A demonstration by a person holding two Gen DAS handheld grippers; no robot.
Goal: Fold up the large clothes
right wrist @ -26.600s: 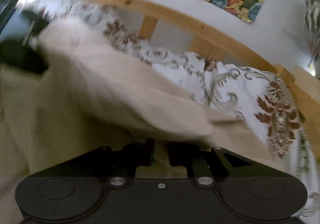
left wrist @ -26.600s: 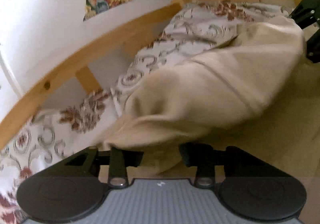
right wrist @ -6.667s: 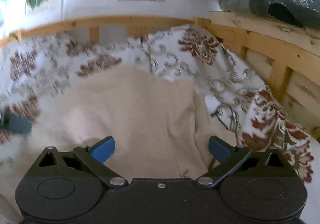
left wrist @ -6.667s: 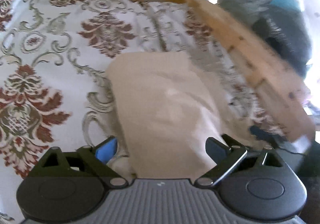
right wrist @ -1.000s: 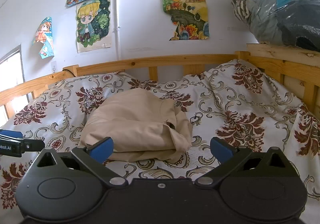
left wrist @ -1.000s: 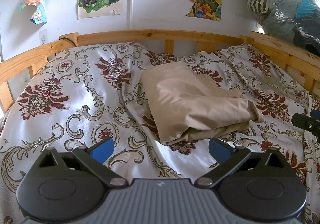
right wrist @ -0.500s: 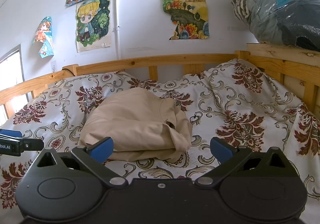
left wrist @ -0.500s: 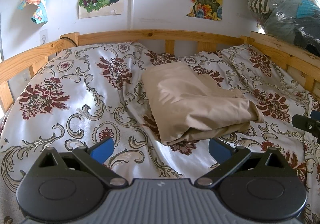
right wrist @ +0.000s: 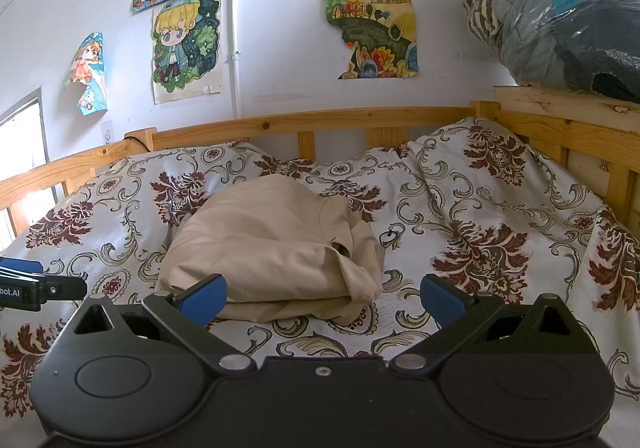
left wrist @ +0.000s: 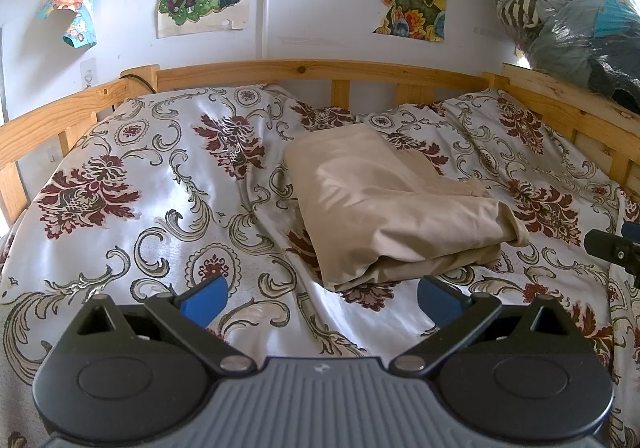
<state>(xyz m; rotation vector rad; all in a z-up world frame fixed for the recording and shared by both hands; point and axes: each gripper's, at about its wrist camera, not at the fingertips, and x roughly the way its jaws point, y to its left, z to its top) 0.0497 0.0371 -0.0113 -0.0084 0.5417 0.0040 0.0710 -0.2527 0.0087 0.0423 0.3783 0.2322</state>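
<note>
A beige garment (left wrist: 384, 208) lies folded into a thick stack on the flowered bedspread (left wrist: 140, 188), in the middle of the bed. It also shows in the right wrist view (right wrist: 276, 248). My left gripper (left wrist: 320, 296) is open and empty, held back from the garment's near edge. My right gripper (right wrist: 322, 296) is open and empty, also short of the garment. The right gripper's tip shows at the right edge of the left wrist view (left wrist: 616, 248); the left gripper's tip shows at the left edge of the right wrist view (right wrist: 36, 284).
A wooden bed rail (left wrist: 320, 68) runs around the far side and both ends of the bed. A clear bag of clothes (right wrist: 560, 8) sits on the right rail. Posters (right wrist: 188, 44) hang on the white wall behind.
Over the last second nothing has visibly moved. Earlier both grippers were shut on the beige garment and working on it; now they are open and drawn back.
</note>
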